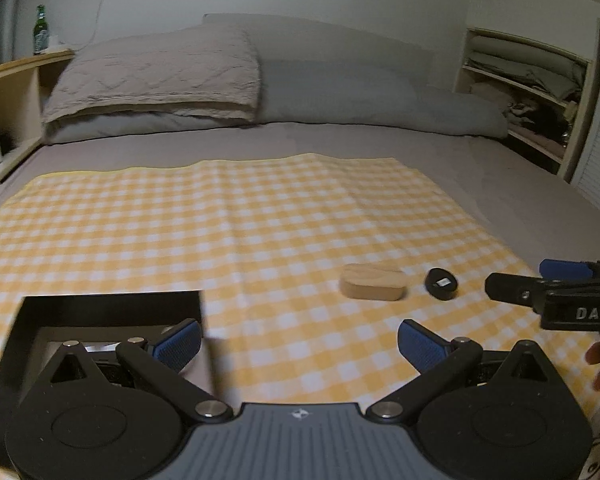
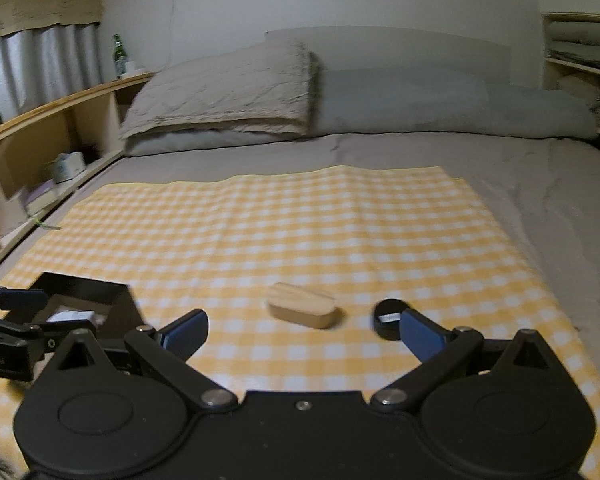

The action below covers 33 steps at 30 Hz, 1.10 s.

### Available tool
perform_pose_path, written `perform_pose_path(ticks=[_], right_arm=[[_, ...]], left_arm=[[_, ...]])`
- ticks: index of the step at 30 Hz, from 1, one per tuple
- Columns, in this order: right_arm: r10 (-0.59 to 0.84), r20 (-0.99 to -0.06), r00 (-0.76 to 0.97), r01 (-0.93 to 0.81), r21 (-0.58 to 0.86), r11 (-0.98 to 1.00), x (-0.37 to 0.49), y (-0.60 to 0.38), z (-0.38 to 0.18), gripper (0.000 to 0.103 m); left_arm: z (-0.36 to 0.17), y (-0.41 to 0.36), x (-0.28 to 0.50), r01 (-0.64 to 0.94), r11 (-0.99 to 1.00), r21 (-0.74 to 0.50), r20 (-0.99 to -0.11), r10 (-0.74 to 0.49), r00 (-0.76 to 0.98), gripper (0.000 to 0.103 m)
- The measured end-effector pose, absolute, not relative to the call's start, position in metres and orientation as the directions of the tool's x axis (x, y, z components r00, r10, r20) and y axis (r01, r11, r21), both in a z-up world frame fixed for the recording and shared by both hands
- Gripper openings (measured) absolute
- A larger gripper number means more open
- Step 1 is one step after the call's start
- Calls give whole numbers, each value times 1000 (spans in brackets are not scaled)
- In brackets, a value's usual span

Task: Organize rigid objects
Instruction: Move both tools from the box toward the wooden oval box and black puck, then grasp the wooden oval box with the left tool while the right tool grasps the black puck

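Wood block [image 2: 302, 305]: oval, flat, lies on your yellow check cloth [image 2: 284, 216] approx mid-front; nothing touching it.
Black puck [image 2: 386, 318]: small round obj w/ a pale label on top, just right of the wood block, apart from it. In right wrist view your right finger's blue pad [image 2: 418, 334] overlaps its edge; can't tell if touching.
Black box [image 1: 112, 304]: open-top, front-left corner of cloth; sth pale inside, too blurred to ID.
L gripper [image 1: 298, 344]: spread wide, holding nothing, above the cloth; left pad sits over the box's right side.
R gripper [image 2: 302, 334]: also spread wide, empty, facing the block and puck. Seen from left wrist cam it comes in at the right edge [image 1: 556, 288], "DAS" on its body.
Bed [image 2: 540, 184]: grey sheet under the cloth, pillows [image 2: 228, 92] at far end.
Shelf [image 2: 60, 104]: wooden, along your left; green bottle [image 2: 119, 56] upright on top.
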State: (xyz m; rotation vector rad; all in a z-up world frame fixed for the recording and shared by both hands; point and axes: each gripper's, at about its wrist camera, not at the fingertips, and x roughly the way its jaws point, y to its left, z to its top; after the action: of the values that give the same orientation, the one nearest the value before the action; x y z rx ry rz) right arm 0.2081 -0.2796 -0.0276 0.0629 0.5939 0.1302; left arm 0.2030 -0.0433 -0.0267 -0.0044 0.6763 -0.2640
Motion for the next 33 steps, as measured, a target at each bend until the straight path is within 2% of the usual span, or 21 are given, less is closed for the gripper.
perform_pose_path(ticks=[11,17,22,24,28,32,33], right_arm=[[48,-555,830,37,142,989,241,-324,-67,101],[53,-567,822,60,180,982,272,-332,-89,88],[20,-579,815,54,110,992,296,-328,-112,76],[21,-594,804,51,105,993,304,-330,-120,67],[41,-612,790,14,84,996,322,-332,-133,63],[57,-629,776,-16,70,997,339,-332,-142,50],[61,-632,773,-21,70,997,341,-333,-144,50]], left_arm=[[-60,-101,237,297,949,-103,-596,-298,745,103],[-83,-124,262,321,939,-123,-595,-329,734,103],[-100,-131,284,322,935,-145,-597,-343,725,103],[-106,-131,291,322,934,-156,-593,-349,725,103],[-115,-129,303,319,932,-170,-588,-356,726,103],[-121,-130,312,333,928,-166,-584,-365,725,103],[-121,-132,315,342,926,-162,-582,-369,724,103]])
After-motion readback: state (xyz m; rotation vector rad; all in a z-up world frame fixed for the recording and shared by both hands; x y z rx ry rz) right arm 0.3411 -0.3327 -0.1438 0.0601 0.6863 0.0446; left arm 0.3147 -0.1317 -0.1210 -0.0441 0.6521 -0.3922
